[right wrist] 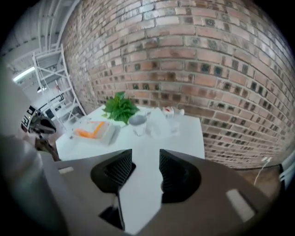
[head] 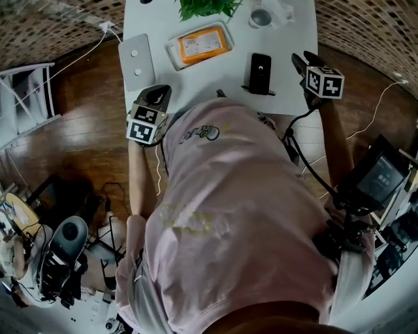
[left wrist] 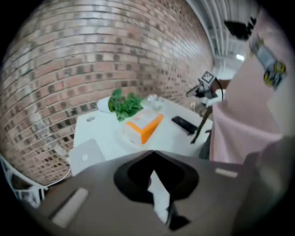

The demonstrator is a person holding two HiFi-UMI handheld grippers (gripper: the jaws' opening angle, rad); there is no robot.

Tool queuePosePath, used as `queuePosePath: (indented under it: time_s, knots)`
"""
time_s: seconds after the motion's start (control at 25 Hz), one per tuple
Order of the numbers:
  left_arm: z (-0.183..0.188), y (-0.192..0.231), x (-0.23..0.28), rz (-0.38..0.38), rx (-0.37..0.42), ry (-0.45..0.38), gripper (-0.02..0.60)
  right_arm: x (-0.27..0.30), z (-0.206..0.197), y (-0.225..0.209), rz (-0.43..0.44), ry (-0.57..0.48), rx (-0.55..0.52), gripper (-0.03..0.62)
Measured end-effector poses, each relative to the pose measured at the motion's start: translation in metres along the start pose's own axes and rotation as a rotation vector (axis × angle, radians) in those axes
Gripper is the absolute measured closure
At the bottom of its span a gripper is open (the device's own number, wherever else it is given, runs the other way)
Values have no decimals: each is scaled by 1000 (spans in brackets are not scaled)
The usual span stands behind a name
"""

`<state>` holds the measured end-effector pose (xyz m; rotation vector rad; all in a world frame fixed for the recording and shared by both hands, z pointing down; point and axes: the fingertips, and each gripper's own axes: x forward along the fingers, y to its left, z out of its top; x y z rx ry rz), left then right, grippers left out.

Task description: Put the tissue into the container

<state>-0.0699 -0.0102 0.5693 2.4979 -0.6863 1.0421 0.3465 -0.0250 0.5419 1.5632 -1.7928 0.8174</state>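
At mid-table, an orange tissue pack (head: pixel 204 44), lying flat inside a shallow clear tray (head: pixel 171 55), apparently the container. Already resting as wanted by the task sentence, judging by the head view. No loose tissue sheet seen anywhere.

Fits two stages alike. Either the pack placed in the tray and the job closed, or the pack sitting there as stock, with a sheet meant for some other vessel. Not settled by these views, so no single step to name. In either case, opening needed before any new grasp by the left.

Left gripper (left wrist: pixel 154 154): clenched, jaw tips pressed together, nothing pinched at the tips. Hovering over the near left part of the white table (head: pixel 215 75), well short of the tray.

Right gripper (right wrist: pixel 146 156): released, jaws apart with only bare tabletop between. Held over the near right edge, likewise well apart from the tray.

Counted outward:
- one tissue pack
- one tray
- one grey closed laptop (head: pixel 137 60), just left of the tray
- one black phone (head: pixel 260 70), propped on a stand to the tray's right
- one leafy green plant (head: pixel 208 6), at the far edge
- at least two clear glass vessels (head: pixel 261 17), beside the plant
- two grippers
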Motion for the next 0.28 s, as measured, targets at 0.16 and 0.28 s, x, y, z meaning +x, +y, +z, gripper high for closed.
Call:
queuePosePath:
  time_s: [0.16,0.28]
  knots:
    - [-56,-41,67,-99,182,258,578,38,-102,-5,8,250,-138,407]
    - [-95,-62,102,-155,289,451,578,61,-170,-11,-1,442,-294,407]
